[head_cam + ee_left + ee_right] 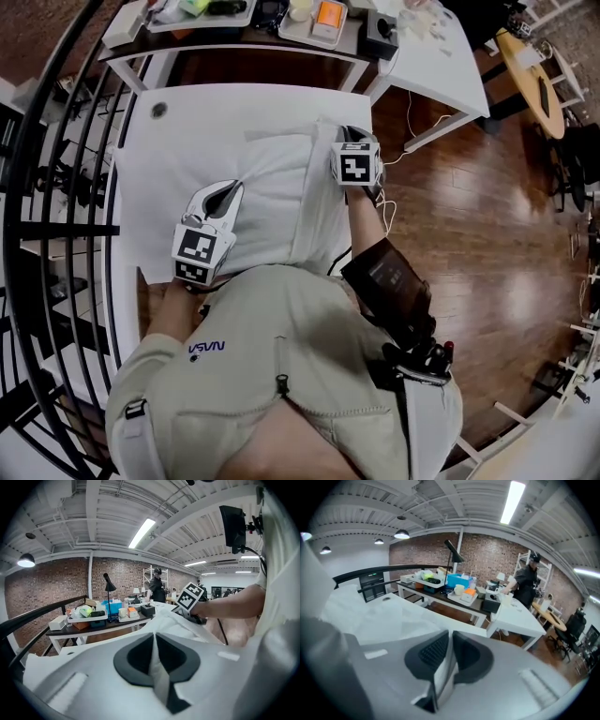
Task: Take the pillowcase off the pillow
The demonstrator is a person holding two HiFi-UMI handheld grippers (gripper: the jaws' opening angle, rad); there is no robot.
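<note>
Head view: pillow point(272, 192) lies on the white table point(150, 197). Your left gripper point(225, 194) bites the pillow's near-left corner and your right gripper point(352, 133) its right edge, likely two anchors for peeling.
Left gripper view: jaws clenched on a pillowcase point(160, 679) fold.
Right gripper view: jaws likewise pinch pillowcase cloth.

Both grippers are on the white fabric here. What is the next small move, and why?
Probably a slow pull of both toward the person. The left gripper and the right gripper each pinch a fold of the pillowcase between shut jaws. The pillowcase lies bulky on the table, apparently not yet pulled off.
</note>
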